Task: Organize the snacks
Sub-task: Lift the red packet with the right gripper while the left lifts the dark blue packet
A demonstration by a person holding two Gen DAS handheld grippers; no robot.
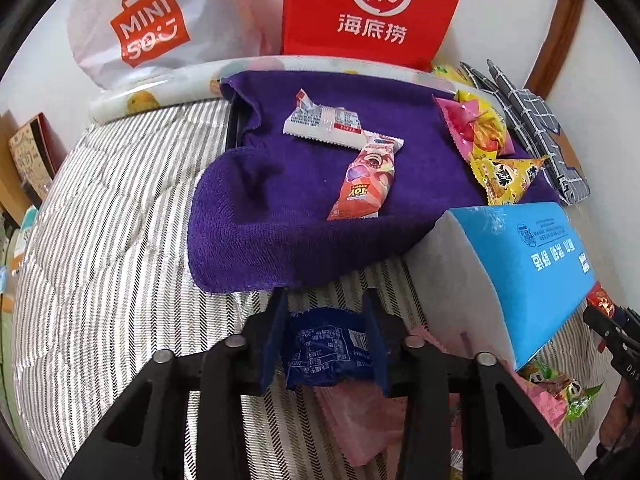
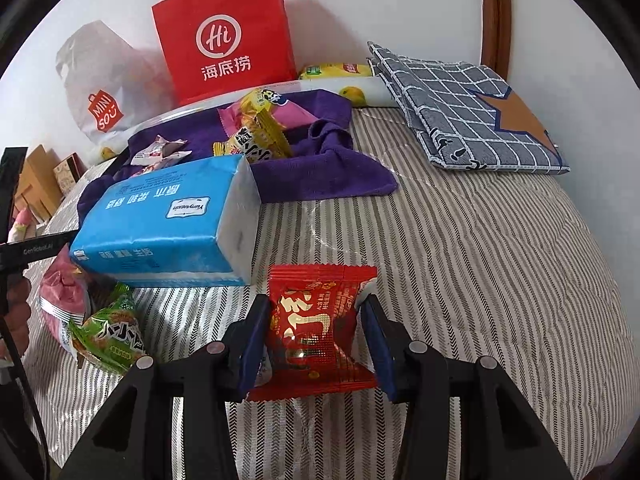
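Note:
My left gripper is shut on a dark blue snack packet above the striped bedcover, just in front of the purple towel. On the towel lie a white packet, a pink Toy Story packet and yellow and pink packets. My right gripper is shut on a red snack packet above the bedcover. Green and pink packets lie at its left. The purple towel shows beyond.
A blue tissue pack lies beside the towel. A red Haidilao paper bag and a white Miniso bag stand against the wall. A checked grey cloth lies at the right.

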